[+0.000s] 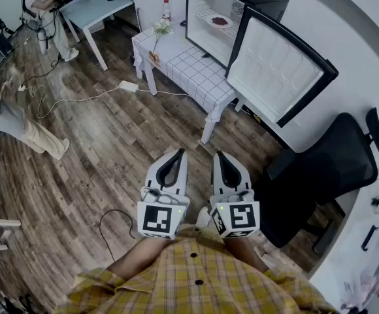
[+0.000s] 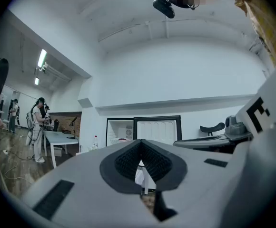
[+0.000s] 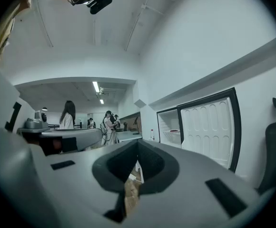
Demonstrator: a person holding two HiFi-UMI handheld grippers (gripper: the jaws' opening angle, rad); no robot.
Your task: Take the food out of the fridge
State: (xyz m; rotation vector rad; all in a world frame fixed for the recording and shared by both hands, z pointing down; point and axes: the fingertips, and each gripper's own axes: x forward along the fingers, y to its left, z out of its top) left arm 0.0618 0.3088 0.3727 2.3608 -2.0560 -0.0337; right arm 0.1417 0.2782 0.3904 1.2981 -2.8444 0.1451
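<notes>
The small fridge (image 1: 206, 5) stands at the back right with its door (image 1: 278, 70) swung wide open. A white plate of dark red food (image 1: 219, 21) lies on its wire shelf. The plate (image 2: 124, 139) shows small in the left gripper view and, as the plate (image 3: 174, 131), in the right gripper view. My left gripper (image 1: 181, 152) and right gripper (image 1: 217, 154) are side by side close to my body, over the wood floor and well short of the fridge. Both are level, shut and empty. Their tips meet in the left gripper (image 2: 141, 142) and the right gripper (image 3: 138, 144).
A low table with a checked cloth (image 1: 193, 70) stands in front of the fridge and carries a flower vase (image 1: 159, 31) and a bottle (image 1: 166, 8). A black office chair (image 1: 327, 169) is at my right. Cables and a power strip (image 1: 128, 86) lie on the floor. People stand by a white desk (image 1: 98, 5).
</notes>
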